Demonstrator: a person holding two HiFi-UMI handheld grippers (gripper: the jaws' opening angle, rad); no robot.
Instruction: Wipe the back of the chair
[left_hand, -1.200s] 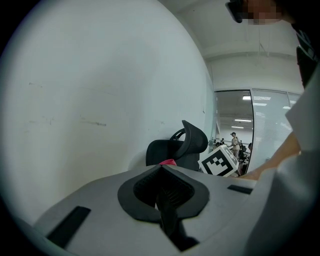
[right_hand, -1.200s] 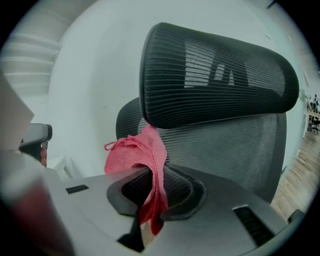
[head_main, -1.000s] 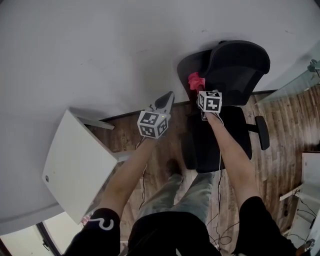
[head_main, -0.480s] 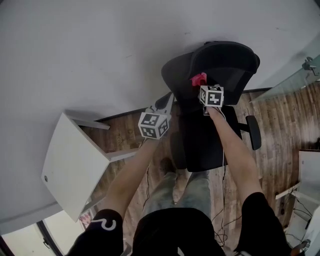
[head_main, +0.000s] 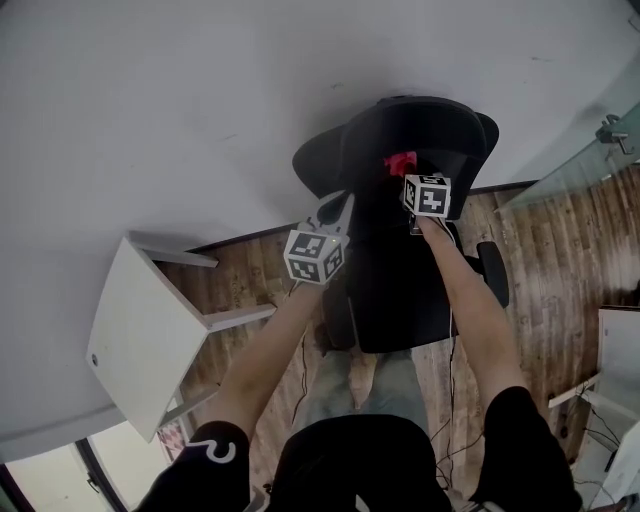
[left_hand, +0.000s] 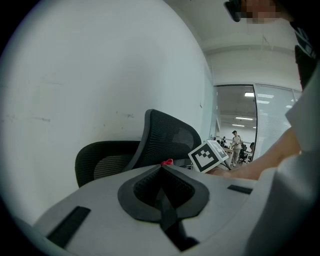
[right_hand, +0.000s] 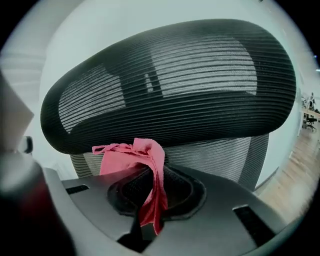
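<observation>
Gripping the cloth (right_hand: 131, 159), the right claw (head_main: 407, 178) has been centred before the chair back (right_hand: 170, 75), ready for wiping; left claw (left_hand: 161, 169) closed, empty.

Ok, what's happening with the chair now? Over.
Right gripper shut on pink cloth, near the chair back. Left gripper shut, empty. Nothing in the way.

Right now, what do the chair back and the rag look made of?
The chair back looks like black woven mesh, matte: fine horizontal ribs, light showing through. The rag looks like soft pink-red cloth, maybe cotton or microfibre: it folds and drapes limply.
</observation>
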